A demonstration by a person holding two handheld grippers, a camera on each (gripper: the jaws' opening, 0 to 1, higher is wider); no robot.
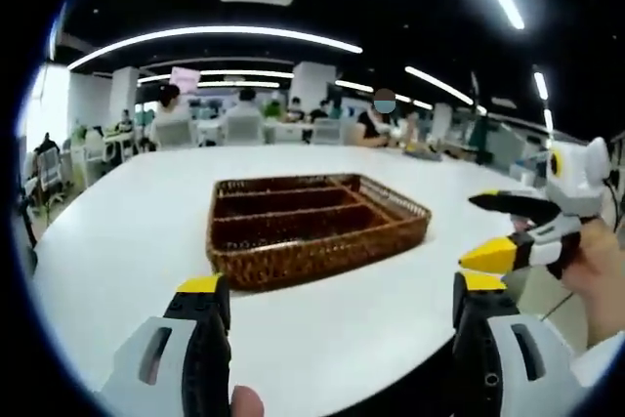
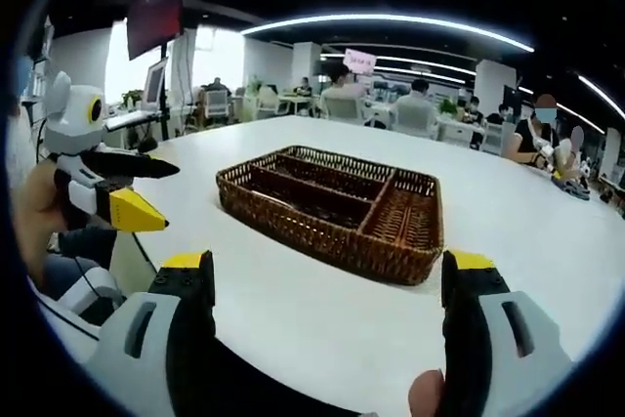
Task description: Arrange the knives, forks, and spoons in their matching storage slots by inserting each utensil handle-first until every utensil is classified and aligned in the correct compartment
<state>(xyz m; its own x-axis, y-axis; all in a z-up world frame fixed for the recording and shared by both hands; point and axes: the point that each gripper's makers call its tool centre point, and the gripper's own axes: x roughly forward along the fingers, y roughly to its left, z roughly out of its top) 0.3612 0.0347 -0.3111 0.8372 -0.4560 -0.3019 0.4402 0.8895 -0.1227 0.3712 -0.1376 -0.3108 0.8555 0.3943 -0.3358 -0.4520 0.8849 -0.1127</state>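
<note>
Utensils are nowhere to be seen yet, so by my judgement the sorting is not begun. Left gripper [image 1: 337,314] is hovering with jaws spread wide and nothing between them; right gripper [image 2: 327,290] is likewise gaping and bare, both hanging just short of the white table [image 1: 127,231]. Beyond them the wicker tray [image 1: 312,227] is sitting on the table, its long slots and its cross compartment looking bare. Every knife, fork and spoon is left to place.
</note>
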